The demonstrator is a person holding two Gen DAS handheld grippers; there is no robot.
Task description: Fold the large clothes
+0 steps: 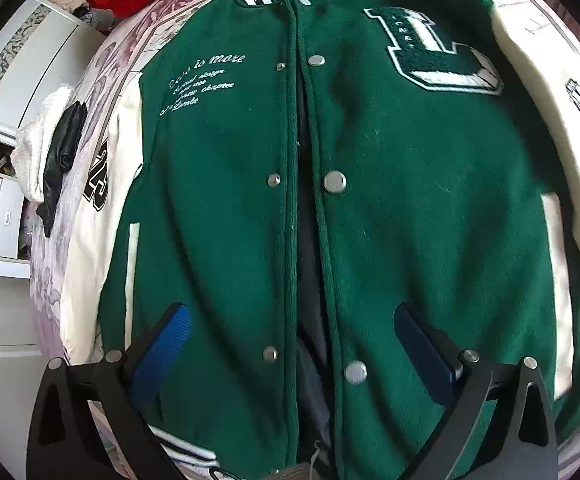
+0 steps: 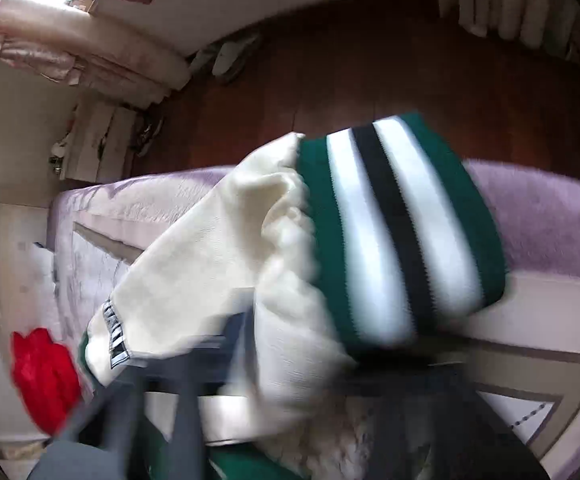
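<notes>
While the green varsity jacket lies flat on the bed, left gripper gaping above it, the right gripper clutches its cream sleeve at 6 o'clock; folding has barely started.

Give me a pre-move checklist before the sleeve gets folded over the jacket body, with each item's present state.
1. Jacket lies face up, spread on the bed cover: ok.
2. Front closed: not ok, placket gapes, snaps undone.
3. Left gripper free: ok, open above the hem, holding nothing.
4. Right gripper holds the sleeve by its striped cuff: cannot tell, fingers blurred and covered.
5. Nothing lying on the jacket body: ok.
</notes>
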